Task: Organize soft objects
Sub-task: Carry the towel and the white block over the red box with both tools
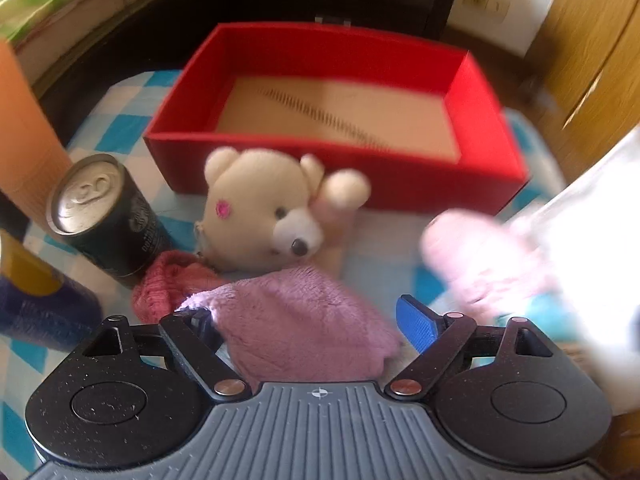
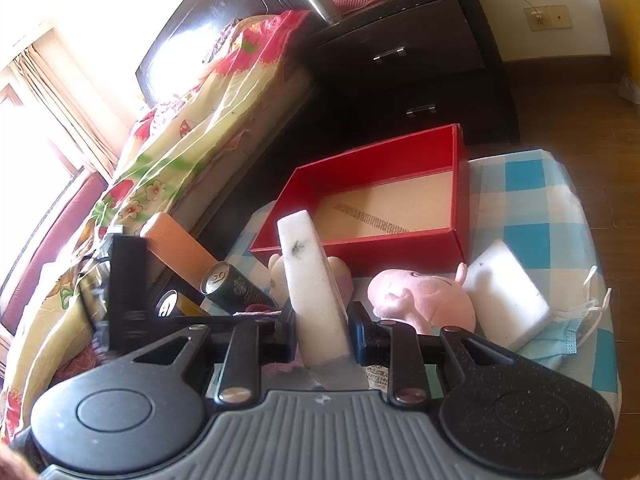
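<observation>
In the left wrist view my left gripper (image 1: 304, 320) is open, its jaws wide around a fluffy mauve cloth (image 1: 312, 332) on the checked tablecloth; the blue right pad (image 1: 416, 326) stands clear of it. Behind the cloth lie a cream teddy bear (image 1: 256, 212) and a pink knitted piece (image 1: 168, 284). The red box (image 1: 332, 176) sits beyond, with nothing in it. A blurred pink pig plush (image 1: 472, 256) is at the right. In the right wrist view my right gripper (image 2: 322, 336) is shut on an upright white sponge block (image 2: 316, 280), near the red box (image 2: 360, 248) and the pig plush (image 2: 424, 296).
A dark drink can (image 1: 108, 216) and an orange cylinder (image 1: 24, 128) stand left of the bear. A second white sponge block (image 2: 508, 300) and a blue face mask (image 2: 568, 332) lie at the table's right edge. A bed (image 2: 168, 148) and a dark nightstand (image 2: 420, 80) stand behind.
</observation>
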A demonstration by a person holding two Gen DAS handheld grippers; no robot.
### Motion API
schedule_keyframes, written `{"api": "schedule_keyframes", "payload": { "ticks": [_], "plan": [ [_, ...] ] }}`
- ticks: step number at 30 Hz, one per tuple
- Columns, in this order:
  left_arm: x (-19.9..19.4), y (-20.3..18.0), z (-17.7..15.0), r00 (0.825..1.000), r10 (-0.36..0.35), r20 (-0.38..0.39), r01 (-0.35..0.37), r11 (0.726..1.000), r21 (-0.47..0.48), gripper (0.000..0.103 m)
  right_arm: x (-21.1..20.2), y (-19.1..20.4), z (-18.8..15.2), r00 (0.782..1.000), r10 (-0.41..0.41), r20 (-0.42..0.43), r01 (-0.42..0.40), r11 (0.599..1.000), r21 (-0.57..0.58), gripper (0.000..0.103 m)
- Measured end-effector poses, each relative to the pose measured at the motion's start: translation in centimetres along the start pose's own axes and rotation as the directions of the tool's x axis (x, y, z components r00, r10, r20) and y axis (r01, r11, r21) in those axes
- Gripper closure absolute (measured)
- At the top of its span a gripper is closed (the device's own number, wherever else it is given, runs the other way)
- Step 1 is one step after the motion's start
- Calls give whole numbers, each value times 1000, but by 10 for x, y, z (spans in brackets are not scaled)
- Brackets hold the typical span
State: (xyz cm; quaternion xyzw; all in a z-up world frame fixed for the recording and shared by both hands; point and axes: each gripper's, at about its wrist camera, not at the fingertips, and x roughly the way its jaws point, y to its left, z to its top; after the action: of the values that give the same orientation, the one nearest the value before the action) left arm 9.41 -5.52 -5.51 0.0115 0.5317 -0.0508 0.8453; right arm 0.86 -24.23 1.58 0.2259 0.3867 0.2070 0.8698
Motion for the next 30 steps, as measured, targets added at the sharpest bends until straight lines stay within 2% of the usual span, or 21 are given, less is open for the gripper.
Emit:
{"api": "schedule_keyframes", "payload": {
  "ticks": [1, 3, 4, 5, 7, 9, 12, 16, 22, 26, 30],
  "plan": [
    [8, 0, -4, 1000, 9, -26, -9, 1000, 0, 34, 0, -1, 0, 1000, -2, 0, 2, 1000, -1, 98],
    [24, 5, -11, 996, -20, -86, 18, 999, -29, 43, 0, -3, 1, 1000, -8, 0, 8, 1000, 2, 98],
    [22, 6, -14, 998, -23, -51, 21, 999, -27, 51, 0, -5, 1, 1000, -9, -1, 9, 1000, 5, 98],
    [21, 7, -15, 998, -28, -51, 27, 999, -17, 56, 0, -6, 1, 1000, -12, -1, 12, 1000, 8, 98],
    [17, 13, -16, 996, -71, -63, 68, 997, -39, 89, 1, -7, 1, 1000, -13, -2, 13, 1000, 12, 98],
    [10, 19, -14, 989, -132, -61, 127, 989, -82, 92, 2, -6, 1, 1000, -8, -3, 8, 1000, 18, 98],
    [-8, 23, -18, 987, -160, -22, 158, 985, -73, 94, 3, -2, 1, 1000, -1, -2, 1, 1000, 16, 98],
    [-38, 39, -18, 964, -262, 43, 265, 954, -140, 94, 4, 3, 0, 1000, 9, 3, -9, 1000, 10, 98],
    [-80, 45, -7, 940, -301, 160, 325, 934, -149, 94, 2, 10, 4, 999, 21, 31, -21, 1000, 4, 98],
    [-103, 42, 1, 920, -302, 250, 343, 929, -137, 94, -1, 16, 8, 998, 11, 66, -10, 1000, -13, 98],
    [-110, 34, 13, 884, -323, 338, 383, 915, -126, 93, -2, 22, 14, 994, -5, 108, 9, 999, -33, 98]
  ]
}}
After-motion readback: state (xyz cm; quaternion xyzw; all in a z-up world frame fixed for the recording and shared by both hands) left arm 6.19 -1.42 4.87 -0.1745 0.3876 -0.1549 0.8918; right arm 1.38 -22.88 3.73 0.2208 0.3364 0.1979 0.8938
